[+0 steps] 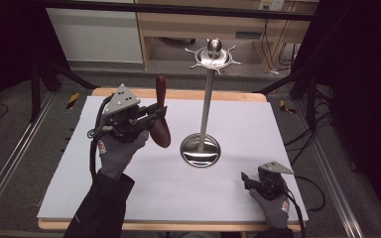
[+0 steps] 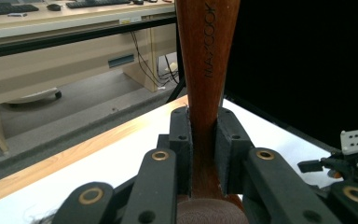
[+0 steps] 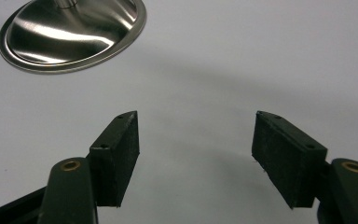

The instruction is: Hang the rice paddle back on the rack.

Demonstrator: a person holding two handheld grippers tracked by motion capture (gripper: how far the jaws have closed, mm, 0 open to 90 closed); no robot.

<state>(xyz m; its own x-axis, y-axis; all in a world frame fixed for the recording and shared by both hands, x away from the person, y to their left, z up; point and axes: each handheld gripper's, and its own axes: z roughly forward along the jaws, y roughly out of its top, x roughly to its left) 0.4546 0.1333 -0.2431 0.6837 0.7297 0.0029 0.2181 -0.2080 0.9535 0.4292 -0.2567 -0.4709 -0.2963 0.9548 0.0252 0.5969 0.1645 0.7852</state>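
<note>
The white surface (image 1: 144, 198) is being taken up mostly by bare sheet, with wooden edging showing at its far and near sides. A steel stand (image 1: 206, 106) is being carried upright near the middle of it, its round base (image 3: 70, 32) resting flat and its pronged top ring (image 1: 214, 55) sitting high above. A dark wooden spoon (image 1: 161, 116) is being held off the surface to the left of the stand, apart from it, handle up and bowl down. The left claw (image 1: 155, 115) is being kept closed on the spoon's handle (image 2: 206, 93), both pads pressing its sides. The right claw (image 3: 196, 154) is being held wide open with nothing between its pads, low over the surface near the right front corner, the base lying just beyond it.
</note>
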